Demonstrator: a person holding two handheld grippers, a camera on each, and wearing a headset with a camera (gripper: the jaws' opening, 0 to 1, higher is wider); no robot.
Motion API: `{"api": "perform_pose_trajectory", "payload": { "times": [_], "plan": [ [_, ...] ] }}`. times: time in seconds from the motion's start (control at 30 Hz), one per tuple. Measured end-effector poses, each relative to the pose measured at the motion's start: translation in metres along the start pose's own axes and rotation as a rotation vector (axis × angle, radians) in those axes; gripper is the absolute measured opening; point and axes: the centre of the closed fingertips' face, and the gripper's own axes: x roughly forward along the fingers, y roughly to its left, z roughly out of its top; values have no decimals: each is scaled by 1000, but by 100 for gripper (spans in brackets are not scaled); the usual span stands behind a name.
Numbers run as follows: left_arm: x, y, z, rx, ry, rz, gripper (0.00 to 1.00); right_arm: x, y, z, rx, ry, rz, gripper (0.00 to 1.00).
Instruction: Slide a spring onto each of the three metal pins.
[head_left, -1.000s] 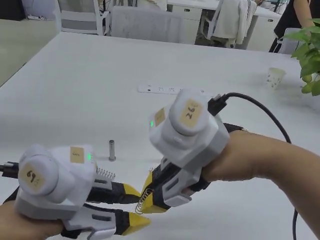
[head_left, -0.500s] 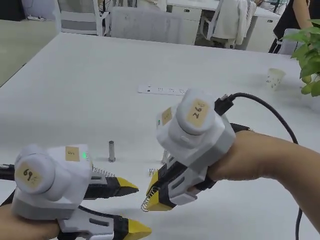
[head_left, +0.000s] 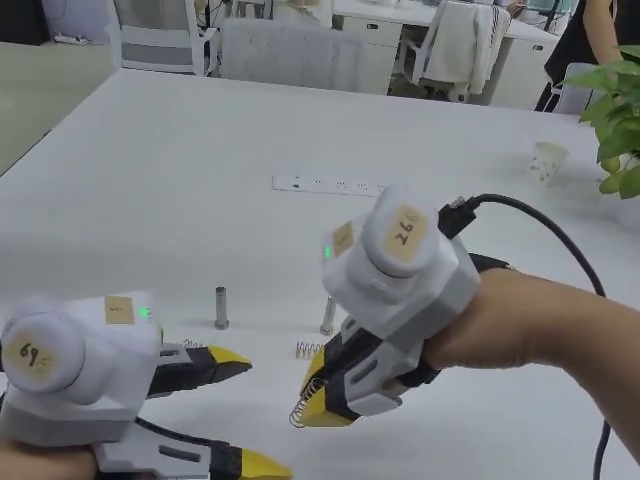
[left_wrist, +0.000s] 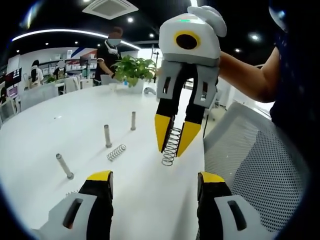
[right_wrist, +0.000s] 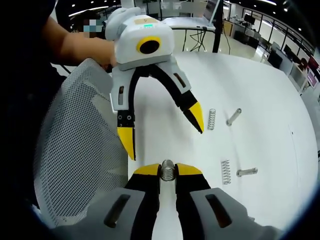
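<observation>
My right gripper (head_left: 318, 405) is shut on a spring (head_left: 303, 405), which hangs from its yellow tips just above the white table (head_left: 150, 200). In the right gripper view the spring (right_wrist: 168, 171) sits end-on between the shut jaws. My left gripper (head_left: 243, 412) is wide open and holds nothing, a short way left of the spring. Two metal pins (head_left: 221, 307) (head_left: 328, 315) stand upright beyond the grippers. The left gripper view has three pins (left_wrist: 64, 166) (left_wrist: 107, 136) (left_wrist: 133, 120). A loose spring (head_left: 308, 349) lies by the nearer pin. Another loose spring (right_wrist: 211, 119) lies by a pin (right_wrist: 233, 116).
A white power strip (head_left: 325, 185) lies farther back on the table. A paper cup (head_left: 548, 160) and a green plant (head_left: 622, 120) stand at the far right. Chairs (head_left: 290, 45) line the far edge. A black cable (head_left: 560, 250) trails from the right gripper.
My left gripper has drawn back to the lower left, away from the spring, and its jaws have spread wider. The right gripper keeps the spring and has drifted slightly right.
</observation>
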Motion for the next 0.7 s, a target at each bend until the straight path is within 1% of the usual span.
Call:
{"api": "perform_pose_trajectory", "payload": {
  "times": [0.03,0.23,0.33,0.7],
  "plan": [
    [-2,1,0,-6,-7,8,65,0,0,0,2,0,-1,8],
    [-14,10,-4,-27,-21,58,68,-2,-1,-3,7,2,-5,8],
    [-23,17,-6,-48,-36,90,69,-2,-2,-3,12,0,-7,8],
    [-46,34,-10,-91,-75,180,70,-7,-5,-8,28,-1,-17,8]
  ]
}}
